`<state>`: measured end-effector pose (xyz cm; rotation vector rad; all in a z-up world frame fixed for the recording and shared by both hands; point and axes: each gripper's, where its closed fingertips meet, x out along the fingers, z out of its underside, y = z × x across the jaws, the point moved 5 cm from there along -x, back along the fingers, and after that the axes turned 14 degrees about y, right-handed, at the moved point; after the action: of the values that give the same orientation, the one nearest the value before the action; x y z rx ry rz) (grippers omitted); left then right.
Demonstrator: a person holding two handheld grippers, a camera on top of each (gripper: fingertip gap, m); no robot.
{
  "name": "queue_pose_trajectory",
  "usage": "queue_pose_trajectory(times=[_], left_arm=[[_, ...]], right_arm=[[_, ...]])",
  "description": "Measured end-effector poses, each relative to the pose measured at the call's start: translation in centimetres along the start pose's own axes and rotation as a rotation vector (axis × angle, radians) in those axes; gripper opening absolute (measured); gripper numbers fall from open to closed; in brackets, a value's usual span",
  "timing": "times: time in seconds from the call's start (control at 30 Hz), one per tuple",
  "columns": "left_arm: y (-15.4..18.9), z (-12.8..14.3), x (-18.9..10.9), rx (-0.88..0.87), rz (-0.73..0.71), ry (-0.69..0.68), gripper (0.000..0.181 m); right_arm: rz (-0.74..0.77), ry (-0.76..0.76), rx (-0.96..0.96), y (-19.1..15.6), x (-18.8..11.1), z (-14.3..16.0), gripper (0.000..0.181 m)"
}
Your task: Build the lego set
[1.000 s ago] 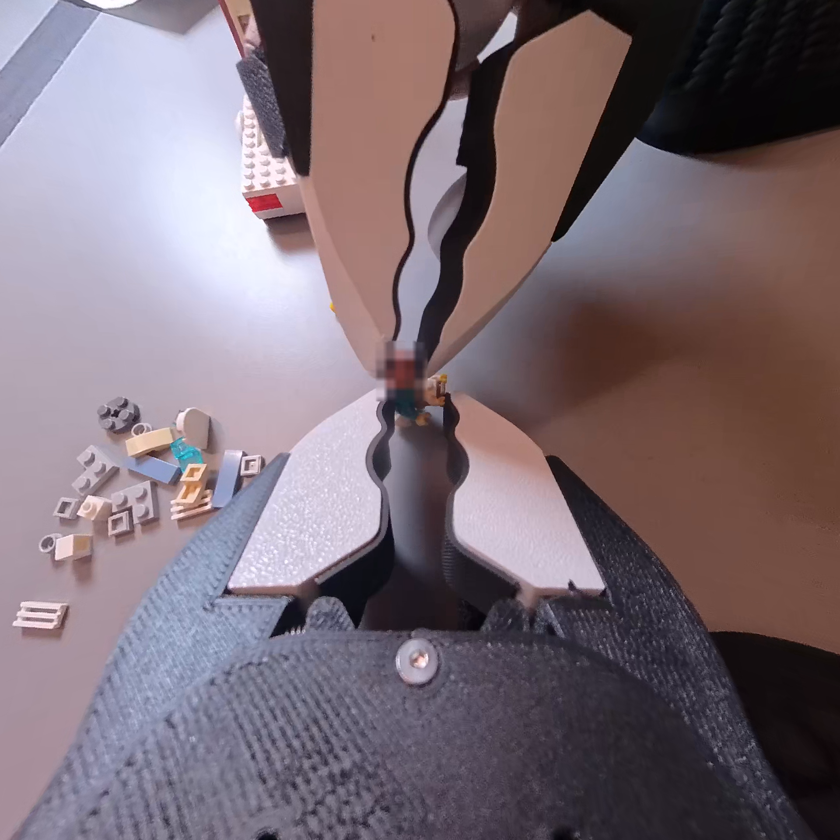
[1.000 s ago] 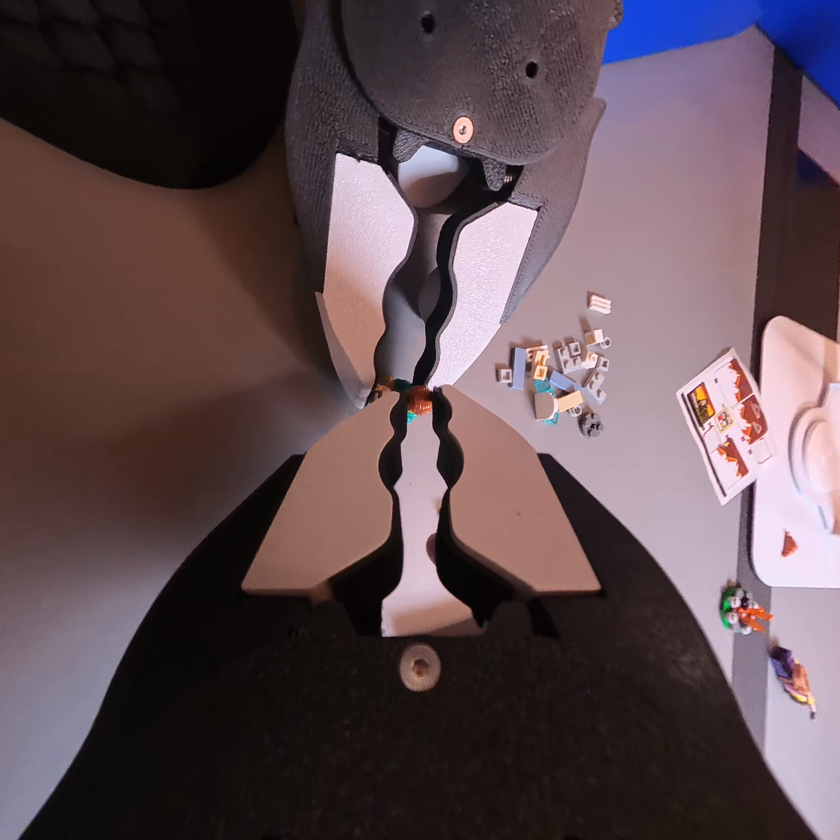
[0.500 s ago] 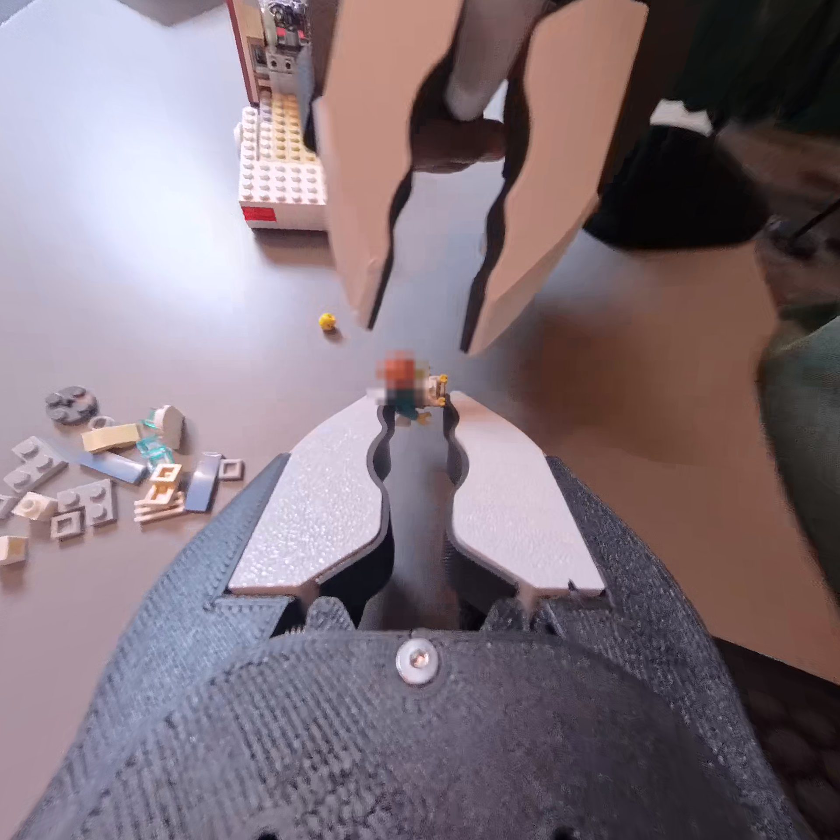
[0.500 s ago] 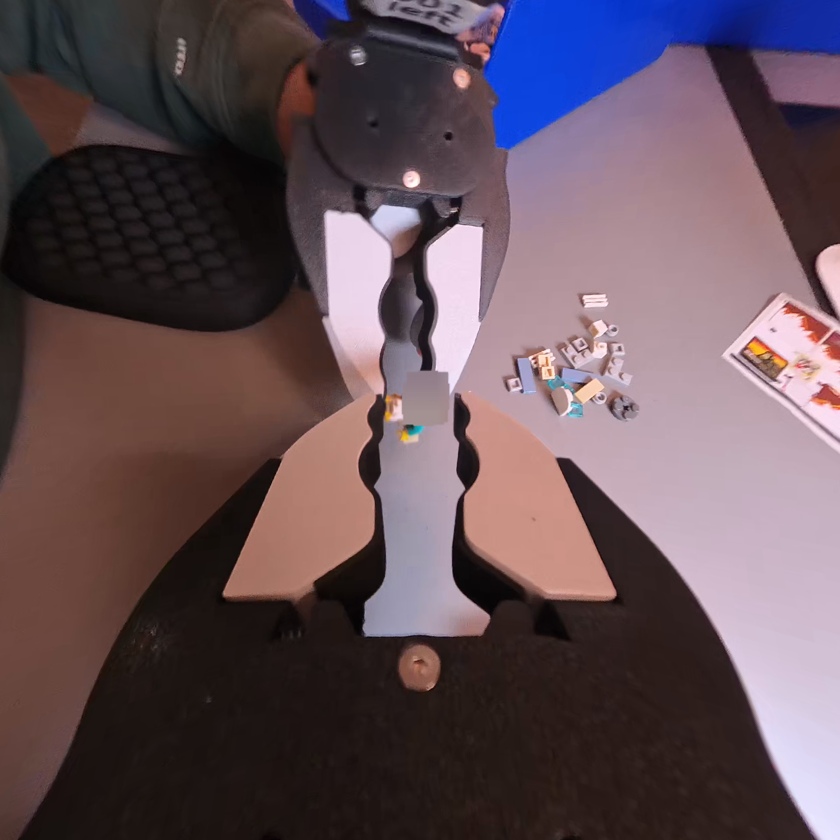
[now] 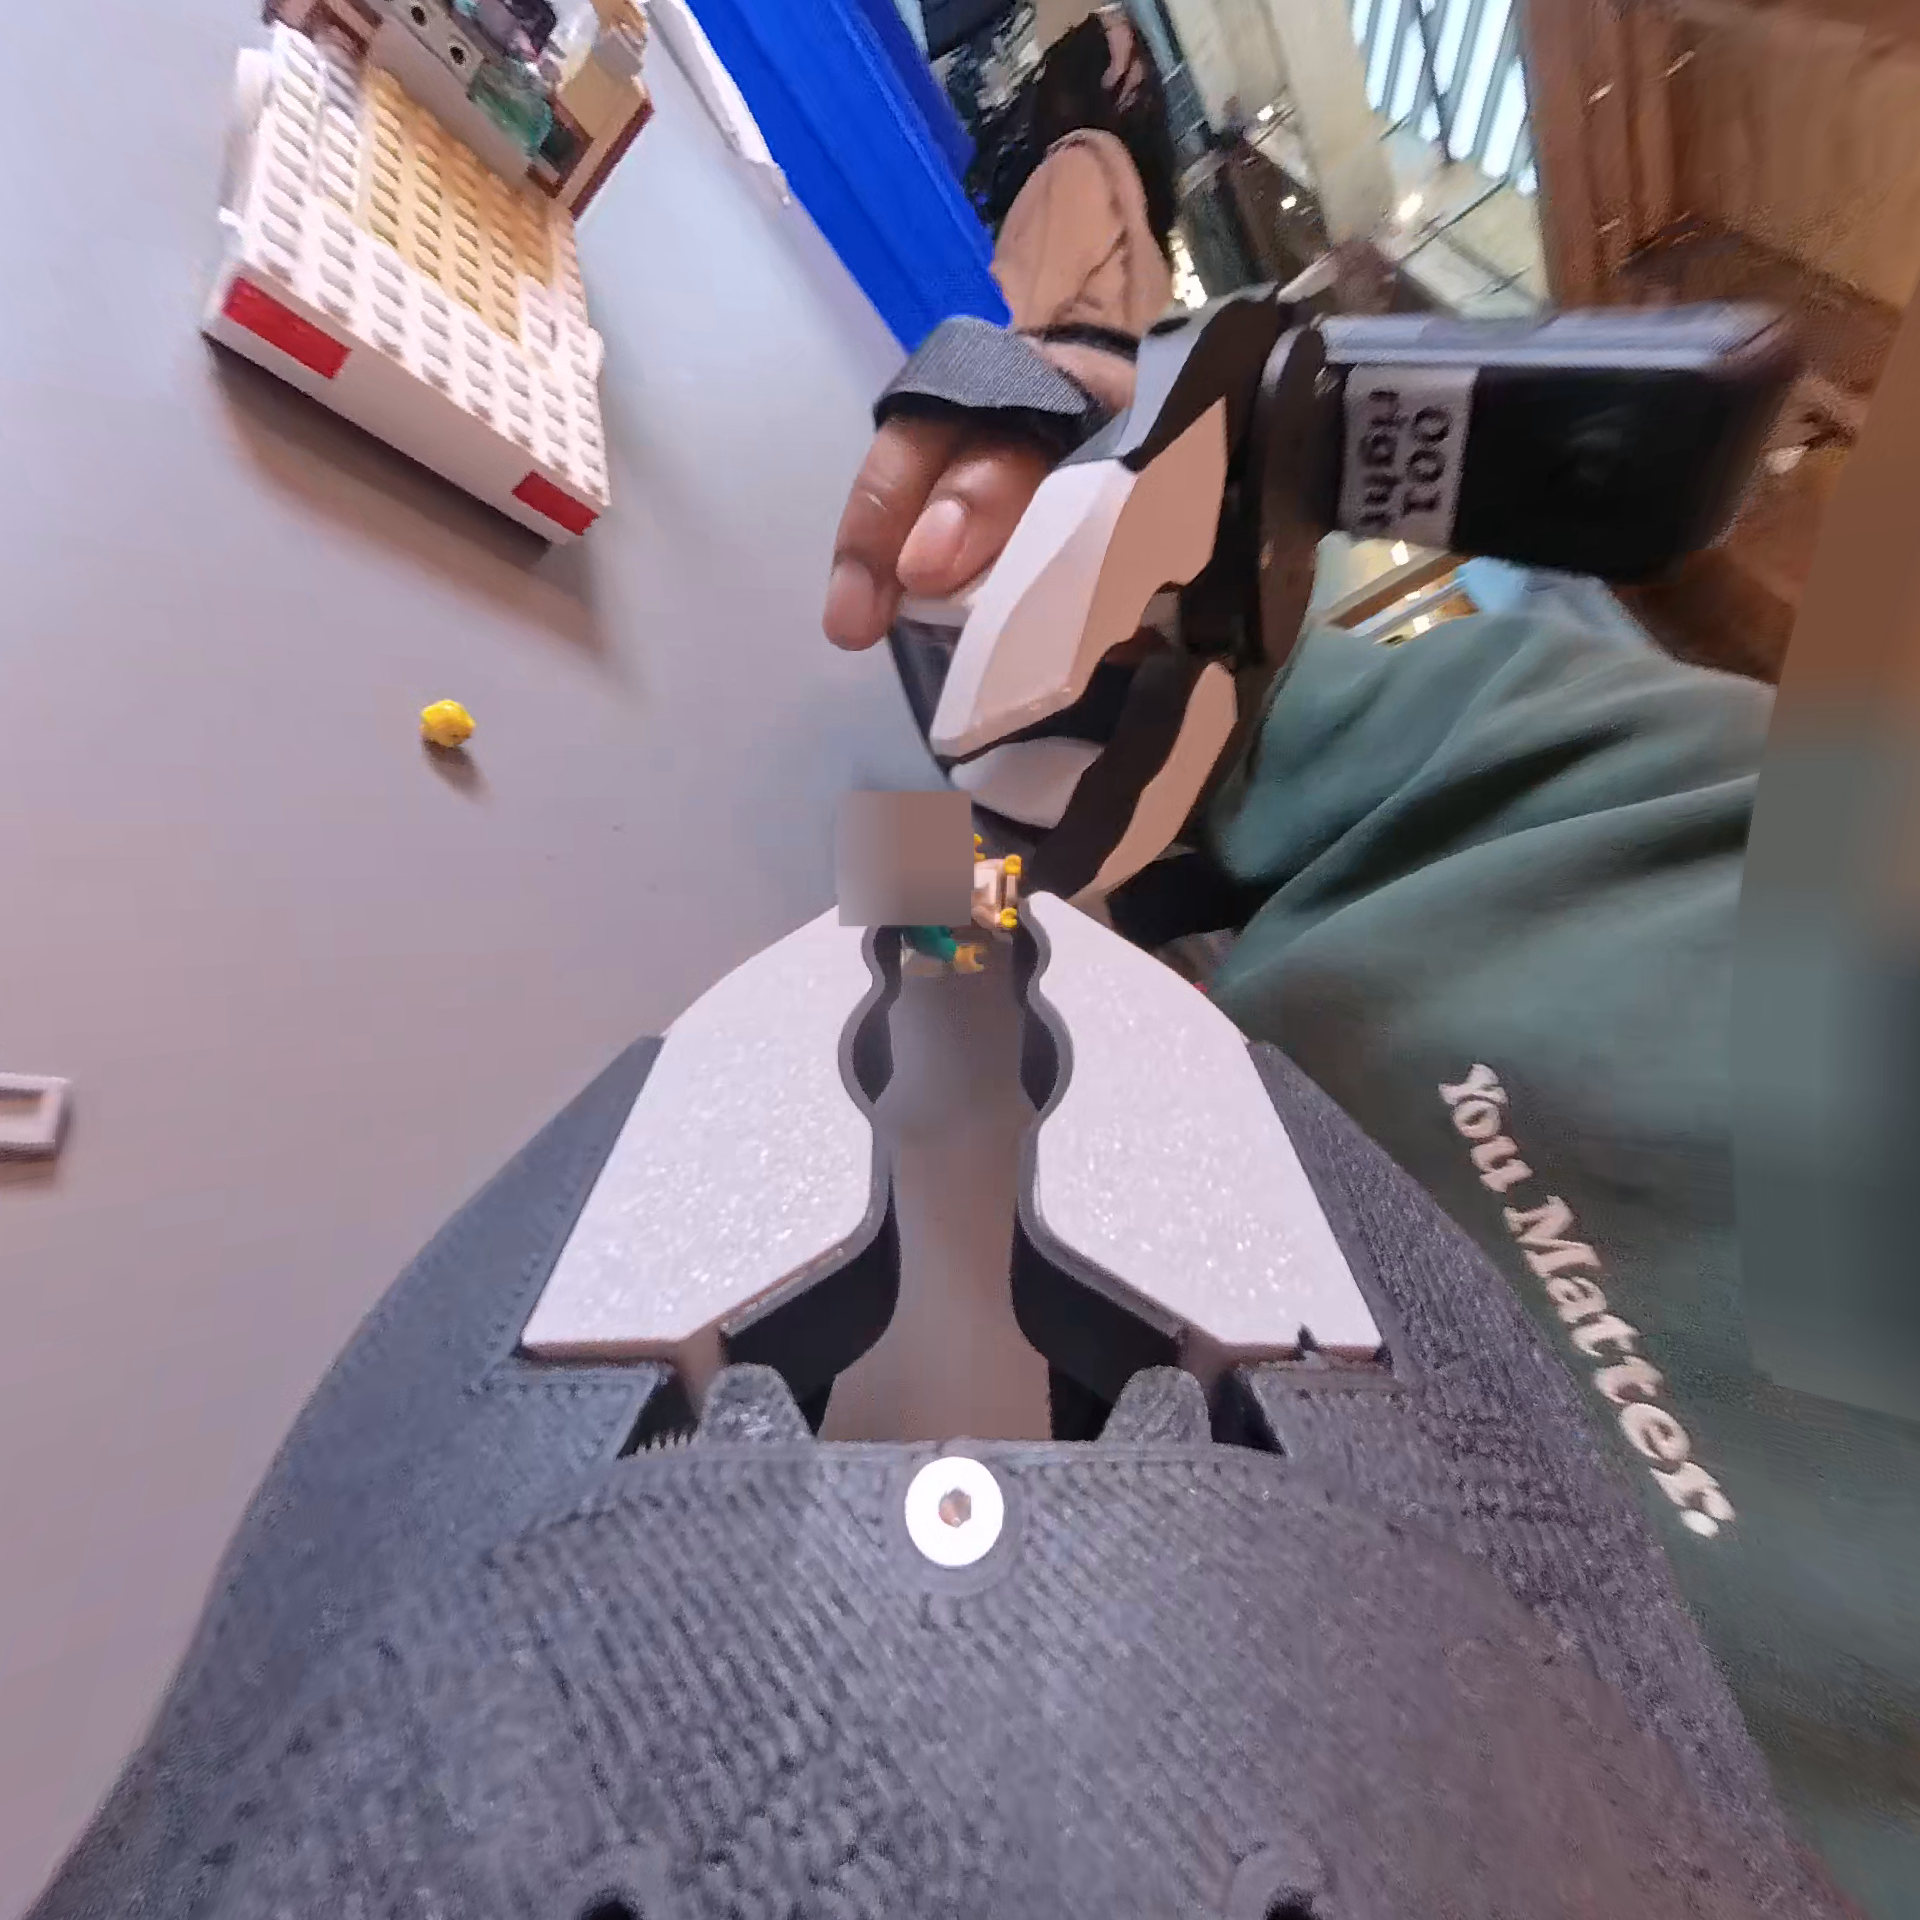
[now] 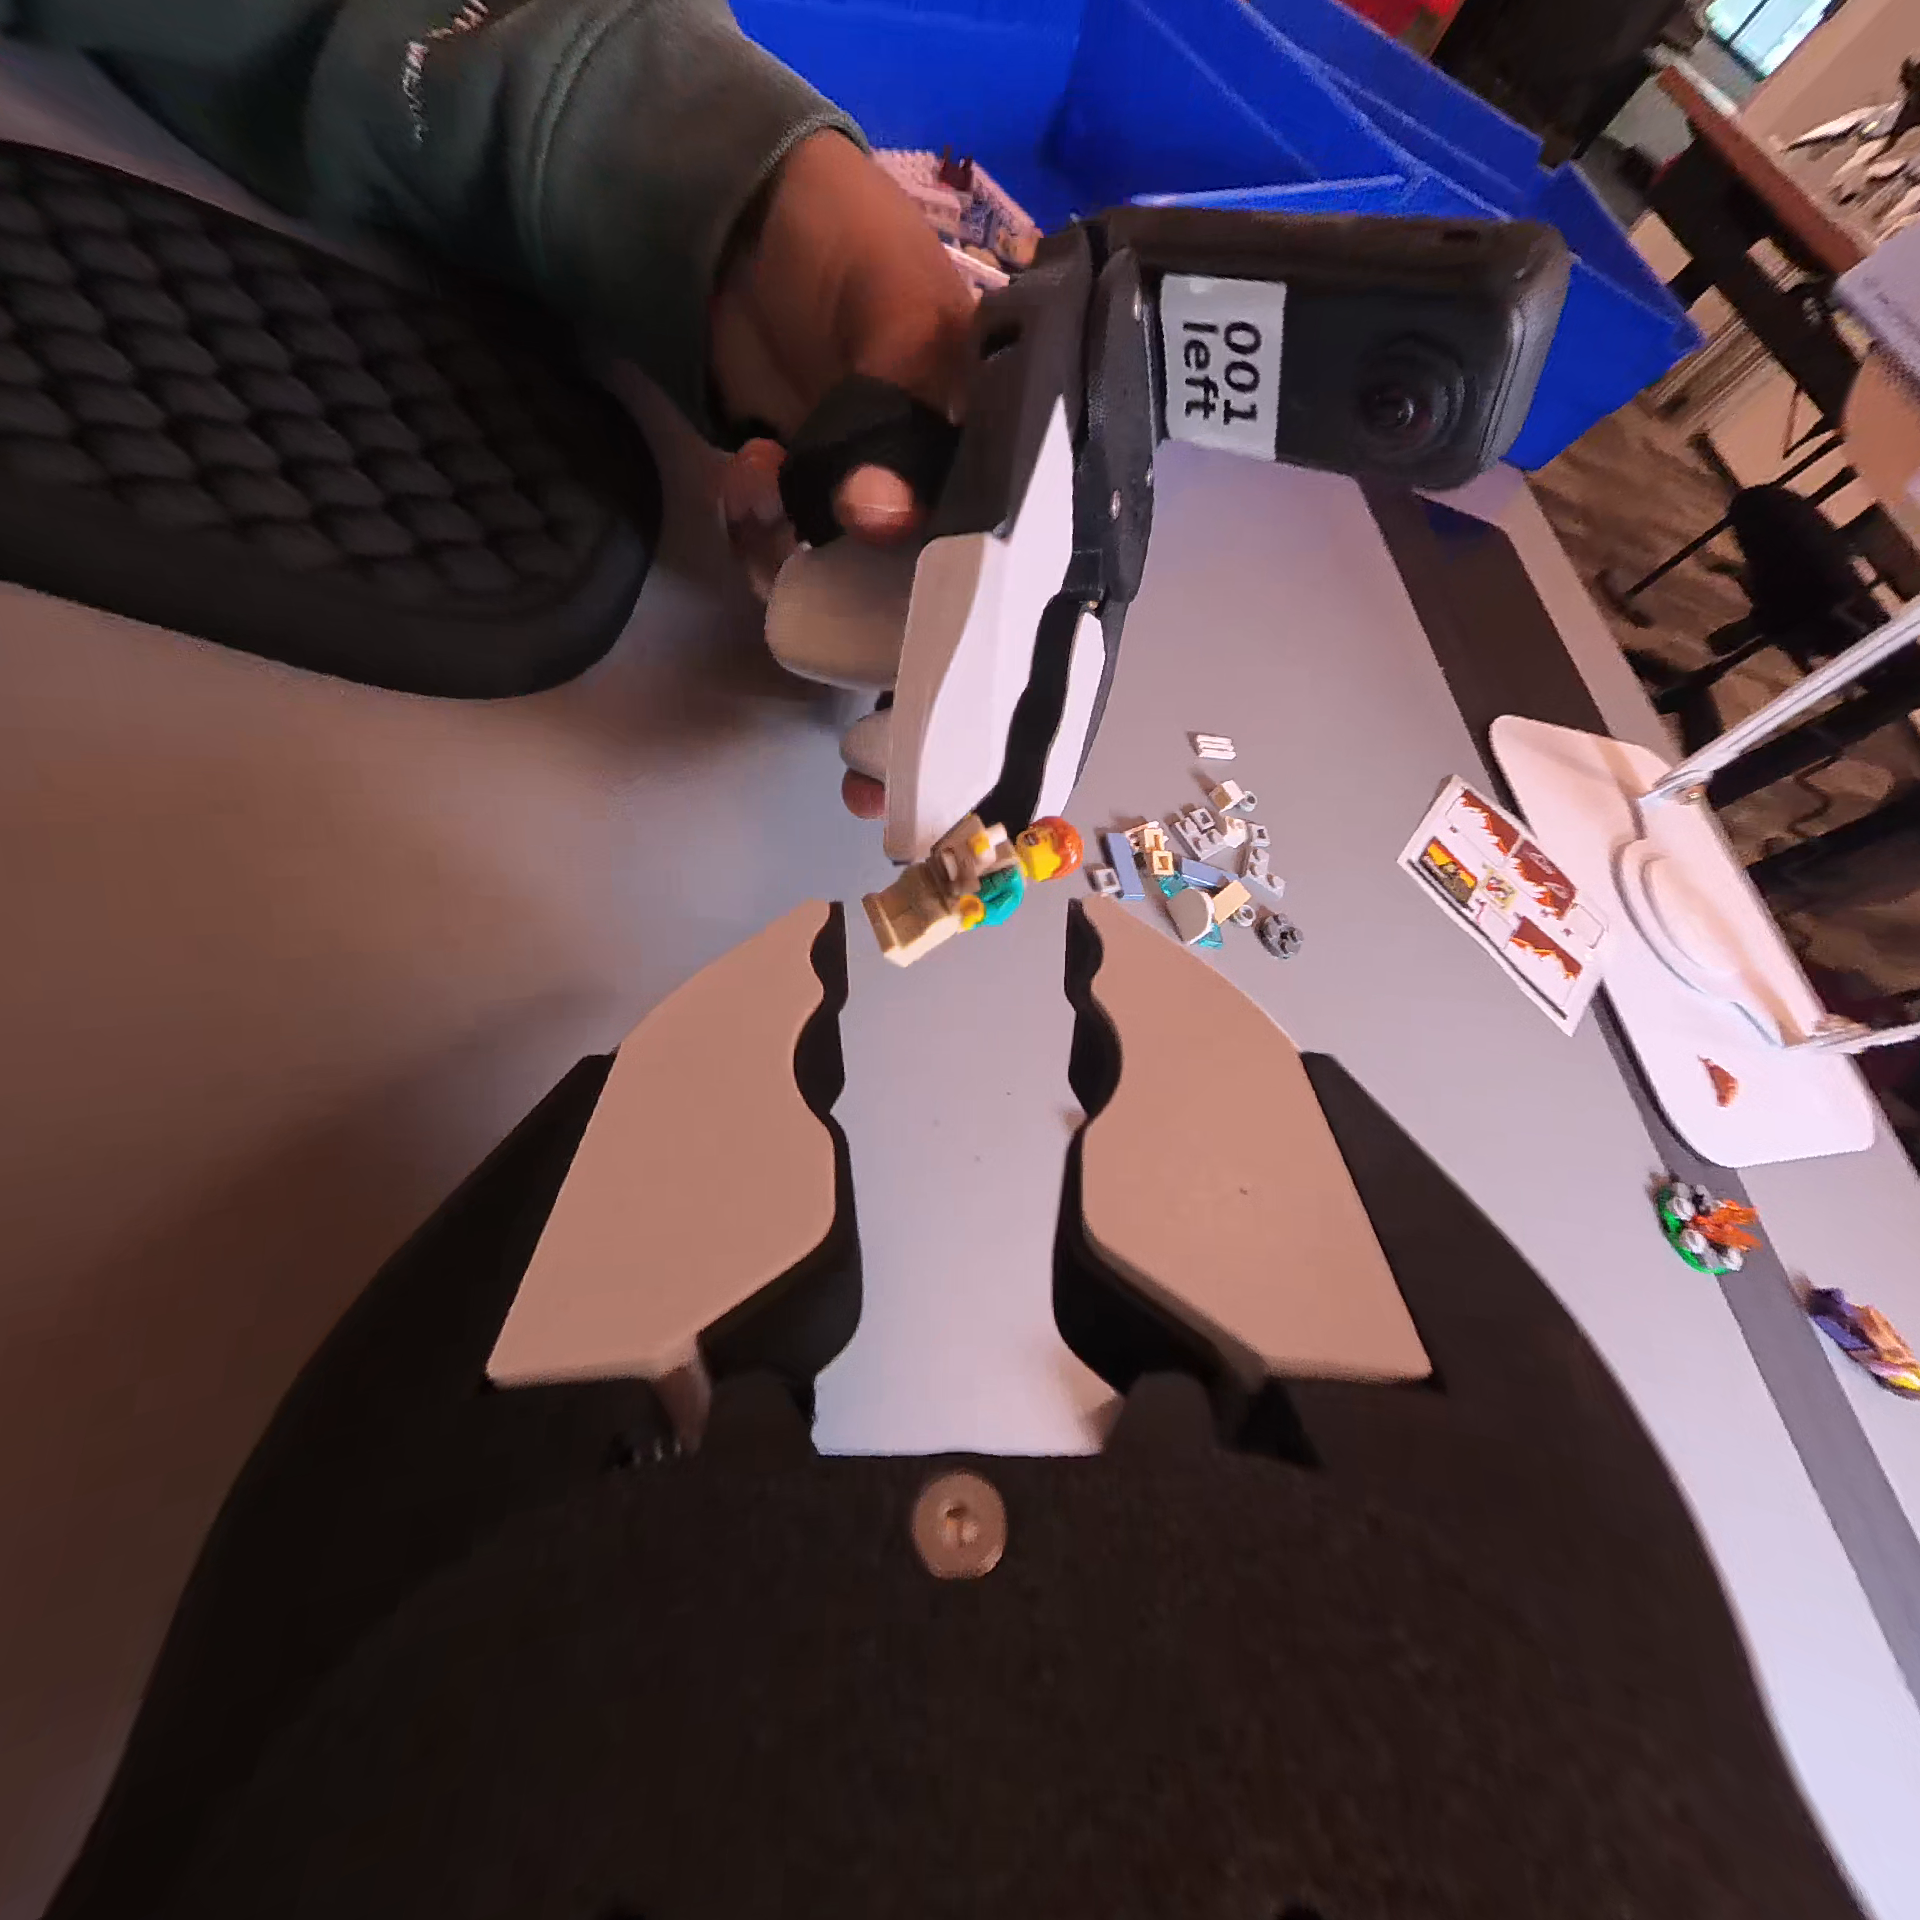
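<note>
In the left wrist view, a white and tan studded Lego base (image 5: 416,281) with red corner tiles sits on the grey table (image 5: 260,935) at upper left, with a small yellow piece (image 5: 448,721) lying loose below it near centre left. At the frame's centre the left gripper (image 5: 948,925) pinches a Lego minifigure (image 5: 961,935) in a teal top between its fingertips, the jaws drawn in narrow around it. The right gripper (image 5: 1049,790) hangs just beyond at upper right, clear of the figure, carried by a person's hand (image 5: 914,520) in a dark green sleeve.

In the right wrist view, that same orange-haired minifigure (image 6: 977,883) hangs just above centre at the tip of the left gripper (image 6: 966,831), above the table (image 6: 312,935). The right gripper (image 6: 951,920) stands wide apart below it, holding nothing. A cluster of small loose bricks (image 6: 1195,862) lies right of centre, and a sticker sheet (image 6: 1496,904) rests beside a white stand base (image 6: 1704,966) at the right edge.
</note>
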<state>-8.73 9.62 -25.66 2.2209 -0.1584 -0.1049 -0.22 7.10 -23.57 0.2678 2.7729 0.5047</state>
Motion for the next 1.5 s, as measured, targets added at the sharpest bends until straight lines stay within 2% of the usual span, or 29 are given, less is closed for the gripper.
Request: queue_pose_trajectory(times=[0.2, 0.4, 0.7, 1.1, 1.2, 1.3, 1.37, 1.5], left_arm=[[0.7, -0.4, 0.8, -0.113, 0.087, 0.037, 0.021], [0.6, -0.7, 1.0, -0.141, 0.099, 0.102, 0.021], [1.0, -1.0, 1.0, 0.024, 0.063, 0.166, 0.014], [0.7, -0.9, 0.8, 0.092, 0.025, 0.215, 0.008], [-0.3, -1.5, -0.1, 0.149, -0.081, 0.249, 0.008], [-2.0, -1.6, -1.4, 0.247, -0.249, 0.203, 0.007], [-2.3, -1.4, -1.7, 0.266, -0.279, 0.191, 0.007], [-2.7, -1.2, -1.9, 0.313, -0.324, 0.165, 0.007]], right_arm=[[0.048, 0.0, -0.079, -0.5, 0.2, 0.1, 0.032], [0.09, 0.037, 0.021, -0.1, -0.1, 0.2, 0.031], [0.149, 0.118, 0.113, 0.8, -0.6, 0.1, 0.031], [0.154, 0.154, 0.199, 1.1, -0.4, 0.5, 0.032], [0.157, 0.084, 0.241, 1.9, -0.8, 1.5, 0.036], [0.174, -0.11, 0.326, 3.3, -1.2, 4.1, 0.028], [0.166, -0.245, 0.358, 3.7, -1.0, 5.8, 0.021], [0.142, -0.37, 0.342, 4.2, 0.2, 6.6, 0.016]])
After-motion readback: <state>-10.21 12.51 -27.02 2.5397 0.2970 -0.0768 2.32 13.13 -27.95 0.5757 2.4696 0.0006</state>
